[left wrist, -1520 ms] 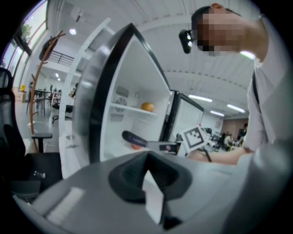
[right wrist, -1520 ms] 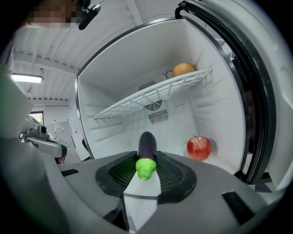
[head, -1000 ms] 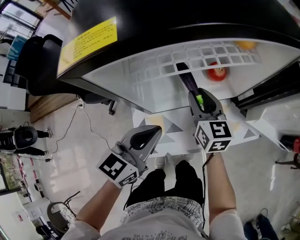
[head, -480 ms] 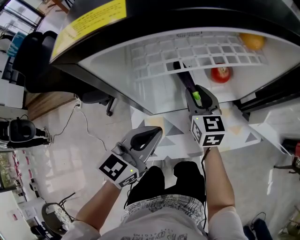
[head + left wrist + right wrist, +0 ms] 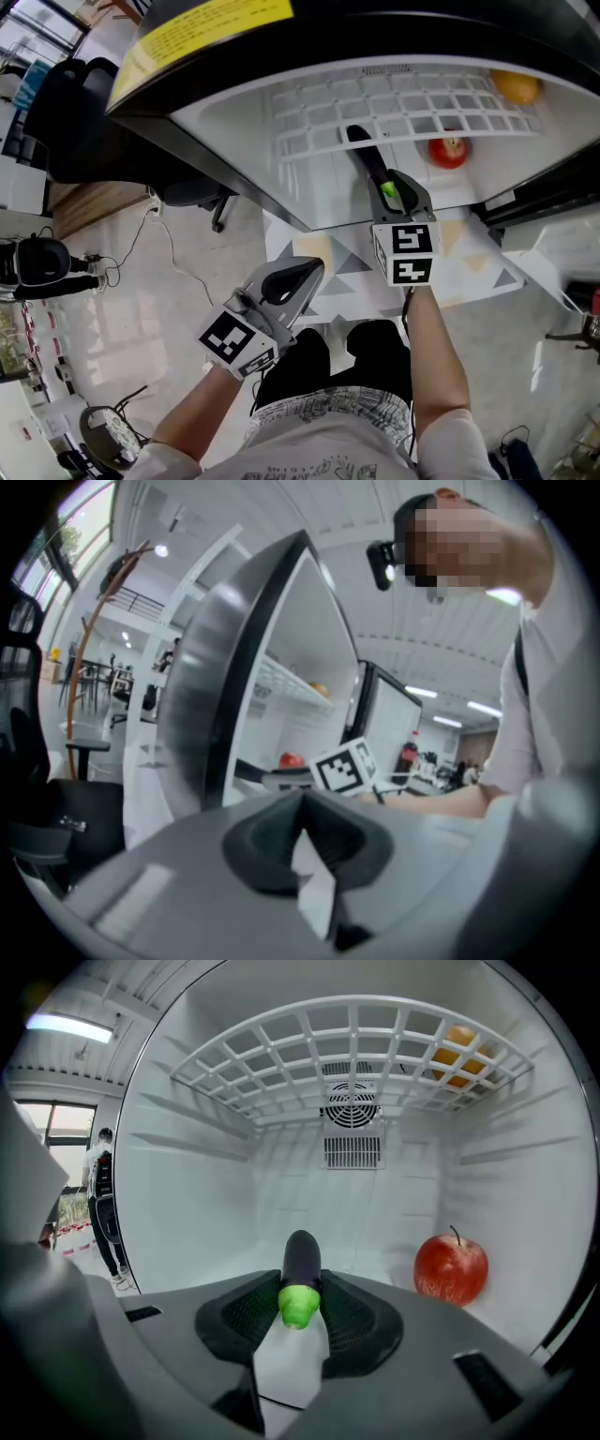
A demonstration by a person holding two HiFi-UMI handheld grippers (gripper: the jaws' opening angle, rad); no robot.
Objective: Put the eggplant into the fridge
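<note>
The fridge (image 5: 309, 183) stood open, its white compartment holding a little produce. A red apple (image 5: 451, 1269) sat on the fridge's floor close to its right wall, and an orange (image 5: 455, 1054) lay on the white wire shelf (image 5: 347, 1044) in the fridge's upper right corner, above the apple. A round fan grille (image 5: 352, 1105) showed on the fridge's back wall just below that shelf. The right gripper (image 5: 300, 1305) reached in through the fridge's opening, its pads clamped on the green cap end of the eggplant (image 5: 302, 1260), whose dark purple body pointed toward the fridge's back wall, left of the apple and well apart from it. Whether the eggplant touched the fridge's floor could not be told. In the head view the eggplant (image 5: 366, 157) stuck out ahead of the right gripper (image 5: 382, 186) under the wire shelf (image 5: 375, 103), with the apple (image 5: 449, 152) to its right and the orange (image 5: 517, 87) farther back. The left gripper (image 5: 314, 267) hung outside the fridge, in front of its opening, its jaws drawn together on nothing; its own view showed the tips of the left gripper (image 5: 302, 803) meeting, with the fridge (image 5: 281, 667) ahead.
</note>
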